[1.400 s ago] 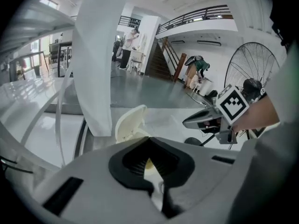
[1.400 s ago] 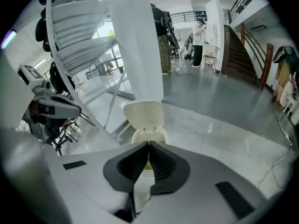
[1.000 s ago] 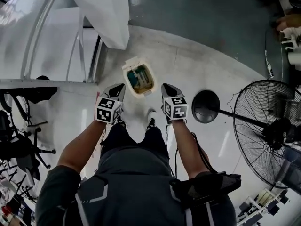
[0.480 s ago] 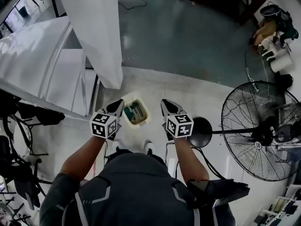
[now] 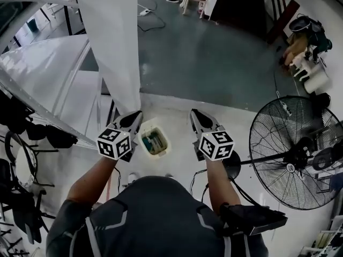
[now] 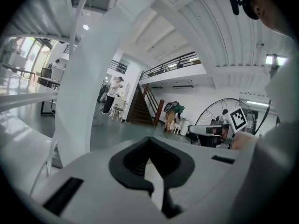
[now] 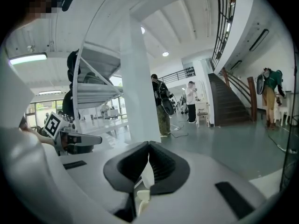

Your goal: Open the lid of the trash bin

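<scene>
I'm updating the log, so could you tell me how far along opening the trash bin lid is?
Done, it seems: the trash bin shows its contents from above, so it looks open. In hand: nothing; the left gripper and right gripper are shut, empty, held above it. Left: apparently nothing.
</scene>
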### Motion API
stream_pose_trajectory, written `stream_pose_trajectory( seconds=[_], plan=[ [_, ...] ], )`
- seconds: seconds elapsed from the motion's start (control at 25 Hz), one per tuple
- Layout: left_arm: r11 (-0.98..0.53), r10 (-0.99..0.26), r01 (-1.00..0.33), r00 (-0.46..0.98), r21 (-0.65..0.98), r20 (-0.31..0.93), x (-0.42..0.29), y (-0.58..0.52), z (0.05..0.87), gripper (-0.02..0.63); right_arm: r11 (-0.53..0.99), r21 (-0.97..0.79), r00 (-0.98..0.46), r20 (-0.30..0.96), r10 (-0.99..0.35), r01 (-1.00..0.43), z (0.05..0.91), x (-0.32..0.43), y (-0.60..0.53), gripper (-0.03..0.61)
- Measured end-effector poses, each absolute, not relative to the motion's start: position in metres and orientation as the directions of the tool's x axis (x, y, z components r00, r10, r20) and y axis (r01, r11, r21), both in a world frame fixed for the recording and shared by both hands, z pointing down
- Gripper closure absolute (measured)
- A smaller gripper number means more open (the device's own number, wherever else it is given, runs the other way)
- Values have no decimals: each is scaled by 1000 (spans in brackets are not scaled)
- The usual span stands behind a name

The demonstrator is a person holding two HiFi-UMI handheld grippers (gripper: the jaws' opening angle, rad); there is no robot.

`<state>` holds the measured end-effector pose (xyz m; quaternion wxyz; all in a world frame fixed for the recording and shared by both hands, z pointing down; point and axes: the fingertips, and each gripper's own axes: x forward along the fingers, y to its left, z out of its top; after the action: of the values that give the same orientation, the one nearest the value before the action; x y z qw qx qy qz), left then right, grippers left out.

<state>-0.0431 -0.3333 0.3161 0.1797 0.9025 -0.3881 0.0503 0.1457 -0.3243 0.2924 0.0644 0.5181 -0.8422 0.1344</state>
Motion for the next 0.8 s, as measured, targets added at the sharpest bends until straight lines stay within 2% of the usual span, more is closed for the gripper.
stream_pose_trajectory(
  seconds=[0.32,0.56,0.8],
  plan=[
    [-631,-742,-753,656,185,140,-50,-344,249,606,434,-66,-439,154,-885,-899,229,150,-327,552],
    [-567,-809,-812,581,139,93,-68,-347,218,606,385,-20,-385,109,-916,-923,207,160,-326,552],
    [-568,-817,-818,574,97,55,-74,-345,201,606,397,-19,-397,90,-913,-918,195,156,-325,552]
  ],
)
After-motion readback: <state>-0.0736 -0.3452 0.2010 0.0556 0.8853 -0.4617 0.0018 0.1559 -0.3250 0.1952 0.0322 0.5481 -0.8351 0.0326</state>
